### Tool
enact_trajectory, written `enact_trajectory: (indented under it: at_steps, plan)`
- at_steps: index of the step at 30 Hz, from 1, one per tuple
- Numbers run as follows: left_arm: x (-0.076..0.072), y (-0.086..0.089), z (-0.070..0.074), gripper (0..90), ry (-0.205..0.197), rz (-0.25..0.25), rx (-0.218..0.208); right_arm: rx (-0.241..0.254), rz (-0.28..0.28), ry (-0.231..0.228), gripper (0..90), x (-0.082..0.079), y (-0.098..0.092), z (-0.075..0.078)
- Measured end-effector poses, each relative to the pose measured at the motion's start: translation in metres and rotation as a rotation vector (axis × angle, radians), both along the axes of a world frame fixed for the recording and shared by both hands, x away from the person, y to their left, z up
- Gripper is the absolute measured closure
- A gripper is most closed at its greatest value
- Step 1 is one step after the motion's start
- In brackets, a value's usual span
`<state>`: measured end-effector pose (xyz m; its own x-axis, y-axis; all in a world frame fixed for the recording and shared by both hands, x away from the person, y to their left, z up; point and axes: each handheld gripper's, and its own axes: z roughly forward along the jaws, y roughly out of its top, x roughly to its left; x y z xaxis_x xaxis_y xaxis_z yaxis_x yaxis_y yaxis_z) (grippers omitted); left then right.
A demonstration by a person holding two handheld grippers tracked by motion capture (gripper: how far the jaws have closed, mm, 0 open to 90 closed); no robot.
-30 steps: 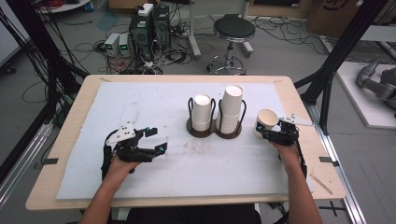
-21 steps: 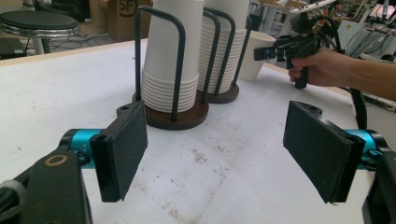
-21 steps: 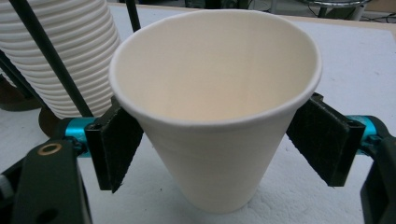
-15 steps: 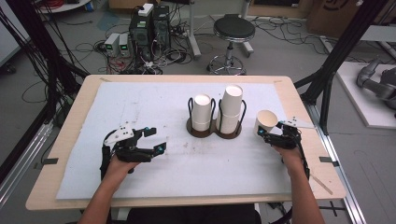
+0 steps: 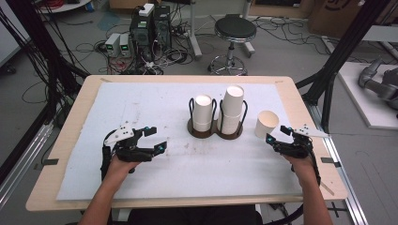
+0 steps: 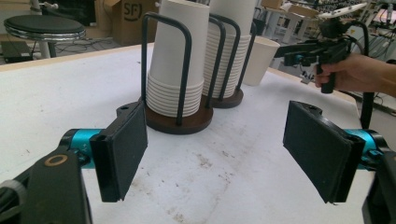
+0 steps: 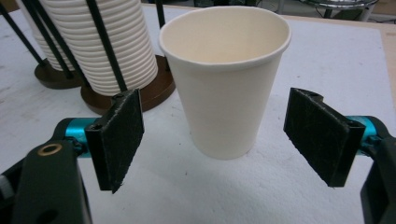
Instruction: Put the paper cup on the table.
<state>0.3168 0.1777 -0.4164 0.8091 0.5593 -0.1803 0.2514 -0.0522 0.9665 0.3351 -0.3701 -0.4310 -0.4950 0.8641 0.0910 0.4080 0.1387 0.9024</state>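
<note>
Right gripper view: right gripper (image 7: 215, 140) is spread wide, paper cup (image 7: 224, 79) centred, untouched; mid-wall closure is advised; left gripper (image 6: 224, 154) is likewise spread, empty.

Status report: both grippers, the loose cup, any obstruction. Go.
Left gripper open, empty, over the mat. Right gripper open, jaws apart short of the loose paper cup, no contact. Cup upright on the mat, beside the stack holder. Nothing between jaws and cup.

A single cream paper cup (image 5: 267, 124) stands upright and empty, mouth up, on the white-covered bench (image 5: 141, 108) — just right of the two-post cup holder (image 5: 216, 129) and apart from it. In the holder, two stacks of white cups (image 5: 233, 108) sit upside down — the right one taller.
</note>
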Motion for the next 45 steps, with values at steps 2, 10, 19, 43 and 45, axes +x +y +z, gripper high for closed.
enact_trajectory:
  at_steps: [2,10,19,43,45]
  plan:
    - [0.000,0.000,0.000,22.0,-0.002,0.001,-0.002,0.001,0.002,-0.009,20.7,-0.006,-0.001,0.002]
    - [0.001,0.001,0.001,22.0,-0.003,0.008,-0.008,-0.014,0.023,-0.059,20.7,-0.029,0.001,0.017]
    - [0.000,0.000,0.003,21.1,-0.011,0.019,-0.010,0.023,0.100,-0.119,20.7,-0.040,0.020,0.037]
    - [-0.009,0.005,0.007,19.8,-0.037,0.038,-0.011,0.028,0.235,-0.126,20.7,-0.039,0.061,0.035]
    - [-0.010,0.006,0.007,19.8,-0.038,0.040,-0.012,0.028,0.240,-0.123,20.7,-0.040,0.063,0.035]
